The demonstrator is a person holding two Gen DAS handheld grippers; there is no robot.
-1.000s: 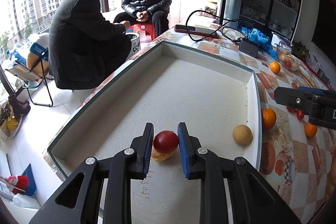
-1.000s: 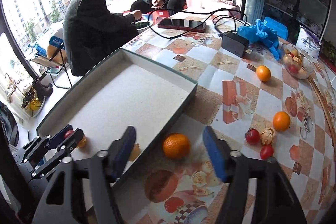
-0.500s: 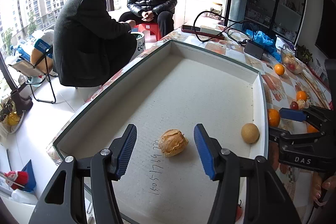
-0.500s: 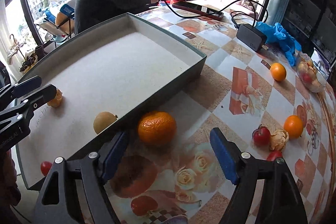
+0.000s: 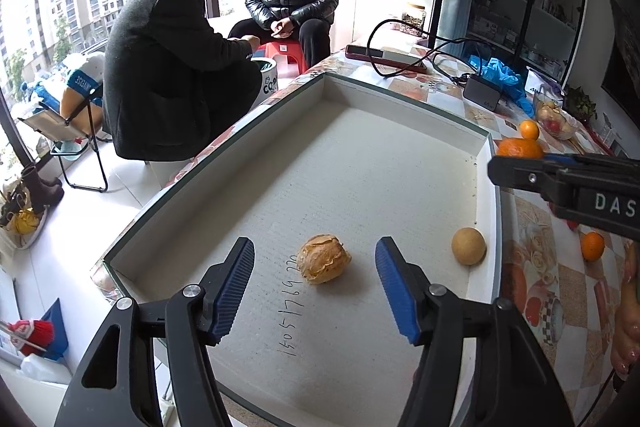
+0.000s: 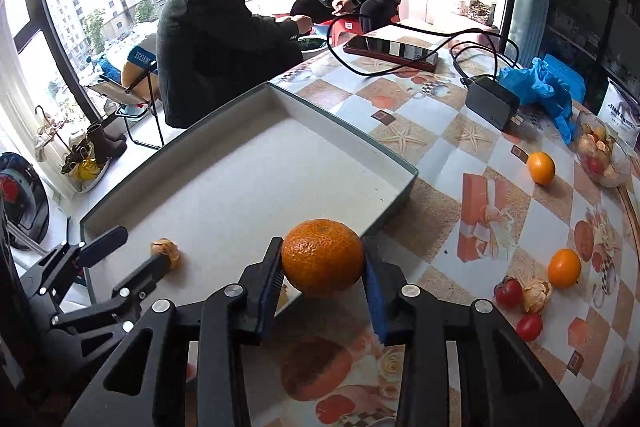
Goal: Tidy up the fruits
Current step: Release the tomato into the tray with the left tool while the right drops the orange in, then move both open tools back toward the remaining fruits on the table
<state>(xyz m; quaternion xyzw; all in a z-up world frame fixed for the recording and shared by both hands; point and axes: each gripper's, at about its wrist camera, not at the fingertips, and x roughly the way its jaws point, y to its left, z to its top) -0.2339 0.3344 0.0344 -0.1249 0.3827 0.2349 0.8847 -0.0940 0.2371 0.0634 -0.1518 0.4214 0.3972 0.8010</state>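
A shallow white tray (image 5: 404, 107) with a grey rim (image 6: 348, 139) lies on the table. In the left wrist view it holds a wrinkled tan fruit (image 5: 323, 258) and a smooth round tan fruit (image 5: 468, 245). My left gripper (image 5: 316, 289) is open and empty, just short of the wrinkled fruit. My right gripper (image 6: 322, 273) is shut on a large orange mandarin (image 6: 322, 257) and holds it above the tray's near right edge. The mandarin also shows in the left wrist view (image 5: 519, 148).
Loose on the patterned tablecloth at the right are two small oranges (image 6: 541, 167) (image 6: 564, 267), two cherry tomatoes (image 6: 509, 292), a wrinkled fruit (image 6: 536, 289) and a glass bowl of fruit (image 6: 600, 155). A phone (image 6: 390, 51), charger (image 6: 492, 102) and cable lie at the back. Two people sit beyond.
My left gripper let go of the red tomato, opened and drew back. My right gripper closed on the mandarin and lifted it off the table toward the tray.
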